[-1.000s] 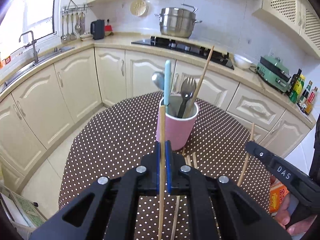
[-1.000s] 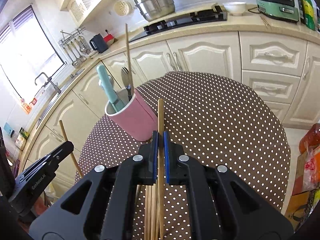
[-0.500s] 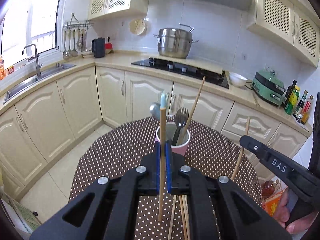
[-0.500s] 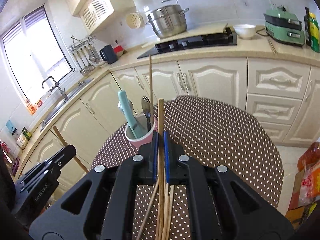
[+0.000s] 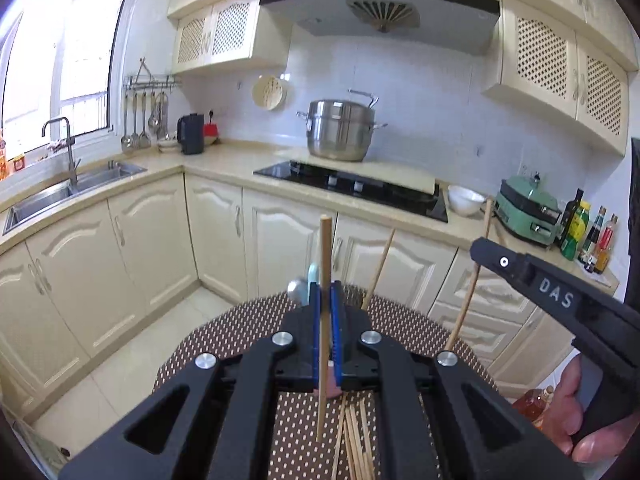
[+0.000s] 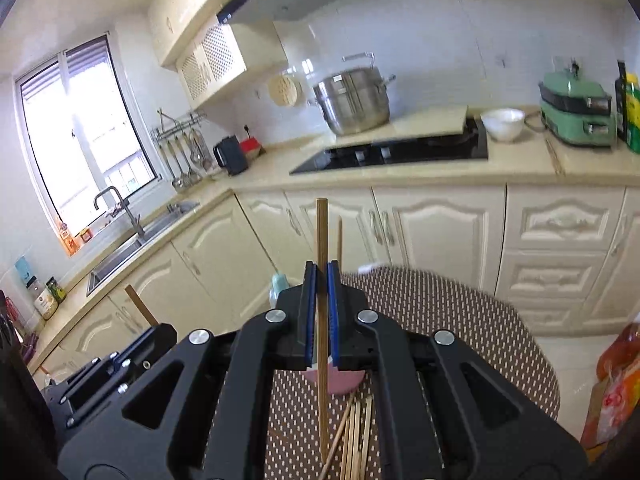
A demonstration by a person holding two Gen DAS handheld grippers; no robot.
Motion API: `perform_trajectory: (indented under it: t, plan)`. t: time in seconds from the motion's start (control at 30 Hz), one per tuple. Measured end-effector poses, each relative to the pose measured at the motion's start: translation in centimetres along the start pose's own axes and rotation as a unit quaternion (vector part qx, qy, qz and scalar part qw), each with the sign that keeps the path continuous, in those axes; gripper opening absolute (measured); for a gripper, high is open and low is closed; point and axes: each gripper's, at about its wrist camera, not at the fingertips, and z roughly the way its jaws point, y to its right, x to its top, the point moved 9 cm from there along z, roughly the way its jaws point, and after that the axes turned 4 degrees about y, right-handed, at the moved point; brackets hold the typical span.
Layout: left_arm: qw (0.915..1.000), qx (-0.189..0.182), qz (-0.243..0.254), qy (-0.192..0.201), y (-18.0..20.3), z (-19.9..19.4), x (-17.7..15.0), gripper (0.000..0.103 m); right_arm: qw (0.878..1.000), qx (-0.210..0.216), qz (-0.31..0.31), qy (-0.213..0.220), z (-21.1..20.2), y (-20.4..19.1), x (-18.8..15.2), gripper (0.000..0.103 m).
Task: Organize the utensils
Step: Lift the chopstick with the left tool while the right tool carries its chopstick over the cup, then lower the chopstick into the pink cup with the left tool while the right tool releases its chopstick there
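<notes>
My left hand-held gripper (image 5: 325, 304) pinches one chopstick (image 5: 323, 320) upright above the pink cup (image 6: 340, 382). My right hand-held gripper (image 6: 321, 300) pinches another chopstick (image 6: 322, 320), also above the cup. I'd steady both tips over the cup's mouth before lowering, clear of the loose chopsticks (image 6: 354, 436) lying on the table (image 6: 460, 320) in front of the cup.

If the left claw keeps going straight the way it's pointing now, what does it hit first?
Probably the pink holder, mostly hidden behind the left claw gripping a chopstick. The spoon and utensils stand just ahead. Depth is hard to judge.
</notes>
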Motion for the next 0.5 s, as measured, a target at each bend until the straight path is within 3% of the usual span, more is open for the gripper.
perform_trajectory:
  t: [0.37,0.5]
  plan:
    - [0.9983,-0.027,-0.038,0.035,-0.9,2.3,4.7,0.005,1.0,0.01,0.015,0.002,4.4,-0.1,3.1,0.006]
    - [0.9979,-0.02,-0.045,0.042,-1.6,4.2,5.8,0.005,1.0,0.008,0.014,-0.002,6.9,0.1,3.4,0.006]
